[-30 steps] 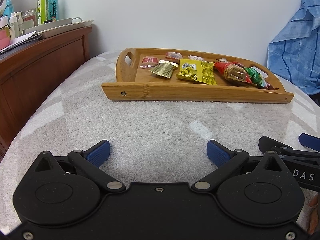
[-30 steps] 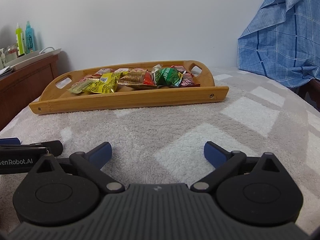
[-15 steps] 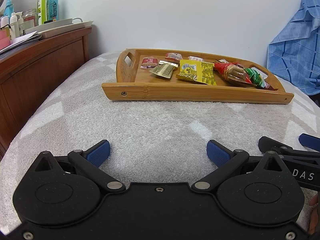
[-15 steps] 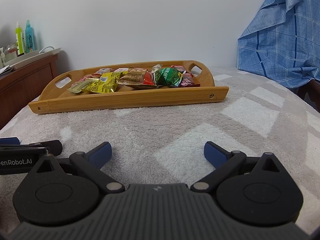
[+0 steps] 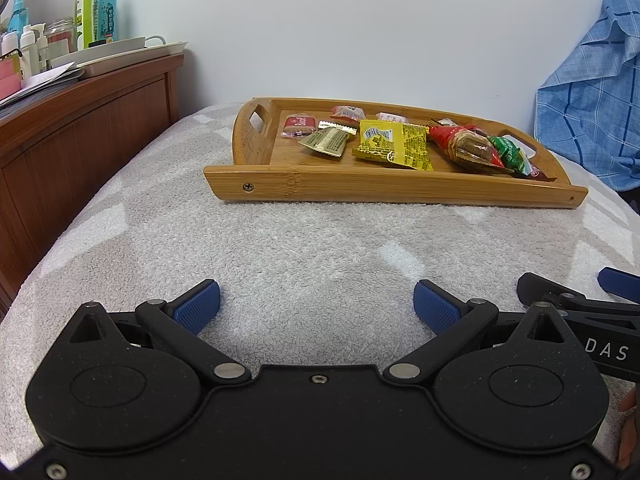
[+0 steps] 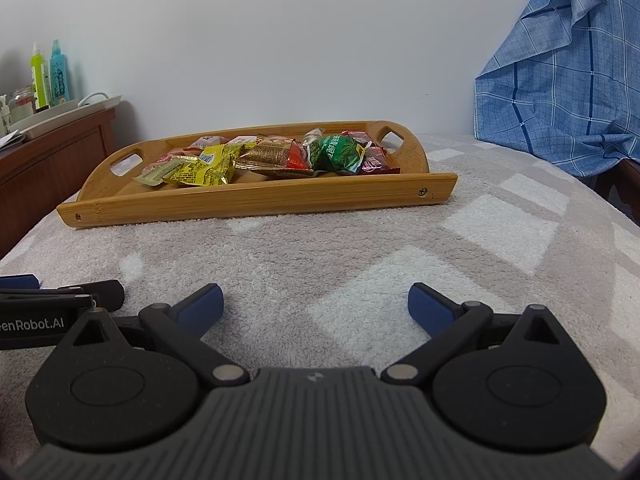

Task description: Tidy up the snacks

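**A:** ok so what actually moved in that last second?

**B:** honestly almost nothing lol. In the right wrist view the wooden tray (image 6: pixel 260 200) has crept a hair up and to the left in frame, mostly at its near left corner. The snack packets (image 6: pixel 272 158) on it slid along with it.

**A:** so the tray got pushed?

**B:** can't tell. The shift is tiny, could just as well be the right gripper (image 6: pixel 314 304) drifting a touch.
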`<control>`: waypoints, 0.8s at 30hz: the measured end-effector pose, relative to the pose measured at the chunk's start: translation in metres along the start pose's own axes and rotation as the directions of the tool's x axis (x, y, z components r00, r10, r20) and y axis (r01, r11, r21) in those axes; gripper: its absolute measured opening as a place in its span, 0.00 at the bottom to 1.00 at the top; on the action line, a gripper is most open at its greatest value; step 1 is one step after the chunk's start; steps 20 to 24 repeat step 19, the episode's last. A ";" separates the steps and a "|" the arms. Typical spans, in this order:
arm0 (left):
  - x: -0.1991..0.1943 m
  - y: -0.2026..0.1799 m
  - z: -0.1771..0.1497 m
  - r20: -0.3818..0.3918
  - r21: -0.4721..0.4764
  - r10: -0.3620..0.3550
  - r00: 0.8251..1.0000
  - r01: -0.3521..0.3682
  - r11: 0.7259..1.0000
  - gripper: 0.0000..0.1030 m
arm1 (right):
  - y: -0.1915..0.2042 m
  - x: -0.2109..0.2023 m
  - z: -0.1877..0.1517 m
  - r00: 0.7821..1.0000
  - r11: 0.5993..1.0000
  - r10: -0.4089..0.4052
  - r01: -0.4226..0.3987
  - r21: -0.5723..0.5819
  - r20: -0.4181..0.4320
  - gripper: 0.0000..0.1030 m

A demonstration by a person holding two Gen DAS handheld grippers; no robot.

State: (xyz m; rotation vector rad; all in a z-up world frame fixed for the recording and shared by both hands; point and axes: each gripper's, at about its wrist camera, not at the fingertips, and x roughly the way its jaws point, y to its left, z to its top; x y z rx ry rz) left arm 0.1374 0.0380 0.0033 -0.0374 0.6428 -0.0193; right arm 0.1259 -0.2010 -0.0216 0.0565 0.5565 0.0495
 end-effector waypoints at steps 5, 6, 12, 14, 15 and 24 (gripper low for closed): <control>0.000 0.000 0.000 0.001 0.000 0.000 1.000 0.000 1.000 1.00 | 0.000 0.000 0.000 1.000 1.000 0.000 0.000 0.000 0.000 1.00; 0.000 0.000 0.000 0.001 0.000 0.000 1.000 0.000 1.000 1.00 | 0.000 0.000 0.000 1.000 1.000 0.000 0.000 0.000 0.000 1.00; 0.000 0.000 0.000 0.002 -0.001 0.000 1.000 0.000 1.000 1.00 | 0.000 0.000 0.000 1.000 1.000 0.000 0.000 0.000 0.000 1.00; 0.000 0.000 0.000 0.002 -0.001 0.000 1.000 0.000 1.000 1.00 | 0.000 0.000 0.000 1.000 1.000 0.000 0.000 0.000 0.000 1.00; 0.000 0.000 0.000 0.003 -0.001 0.000 1.000 0.000 1.000 1.00 | 0.000 0.000 0.000 1.000 1.000 0.000 0.000 0.000 0.000 1.00; -0.001 0.000 0.000 0.006 -0.002 0.000 1.000 0.000 1.000 1.00 | 0.000 0.000 0.000 1.000 1.000 0.000 0.000 -0.001 0.000 1.00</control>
